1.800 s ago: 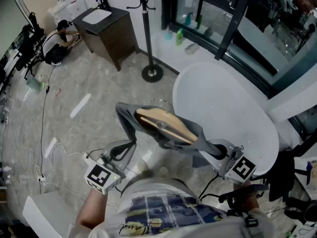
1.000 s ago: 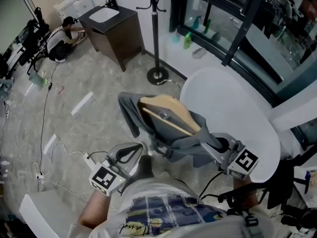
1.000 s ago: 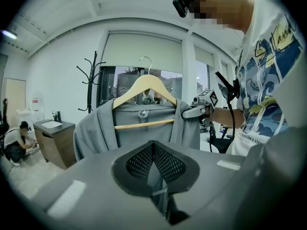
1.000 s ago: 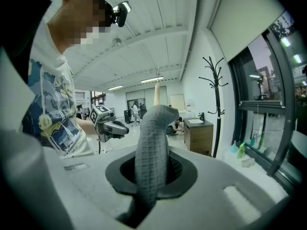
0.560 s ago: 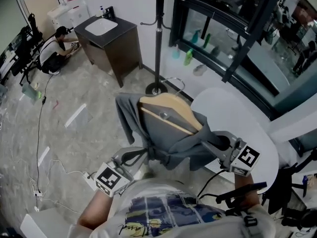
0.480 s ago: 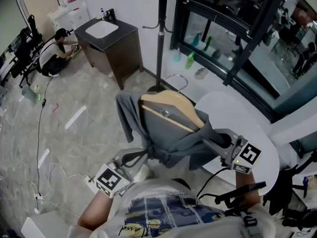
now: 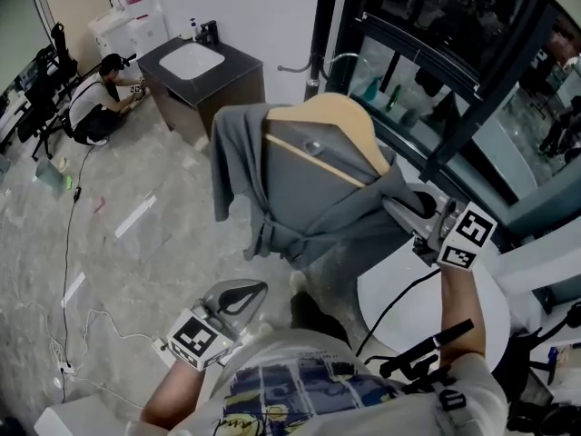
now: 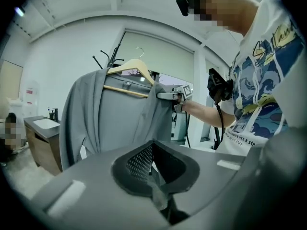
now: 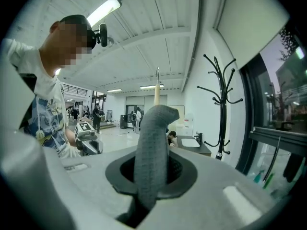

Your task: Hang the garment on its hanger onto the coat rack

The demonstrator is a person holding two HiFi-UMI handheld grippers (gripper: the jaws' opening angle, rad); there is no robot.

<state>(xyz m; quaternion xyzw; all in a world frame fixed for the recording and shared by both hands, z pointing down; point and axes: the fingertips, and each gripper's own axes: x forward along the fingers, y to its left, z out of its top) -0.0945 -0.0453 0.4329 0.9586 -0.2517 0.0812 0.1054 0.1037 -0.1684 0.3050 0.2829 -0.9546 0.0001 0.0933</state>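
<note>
A grey garment [image 7: 309,198] hangs on a wooden hanger [image 7: 336,130], lifted high in front of me. My right gripper [image 7: 404,210] is shut on the garment-covered right end of the hanger; in the right gripper view a grey fabric column [image 9: 152,143] fills its jaws, with the hanger's metal hook [image 9: 157,74] above. The black coat rack [image 7: 320,16] stands just behind the garment, and its curved hooks [image 9: 221,87] show in the right gripper view. My left gripper [image 7: 257,287] hangs low near my waist, shut on nothing. From the left gripper view I see the garment [image 8: 120,114] and hanger [image 8: 129,67].
A dark cabinet with a white sink [image 7: 195,71] stands against the far wall, with a person [image 7: 95,89] crouched beside it. A white round table [image 7: 427,307] is at my right. A dark-framed glass wall [image 7: 472,71] runs along the right. Cables [image 7: 64,307] lie on the floor.
The garment and hanger rose with my right gripper and came closer to the coat rack. I stepped nearer the rack. The left gripper stayed low and shut.
</note>
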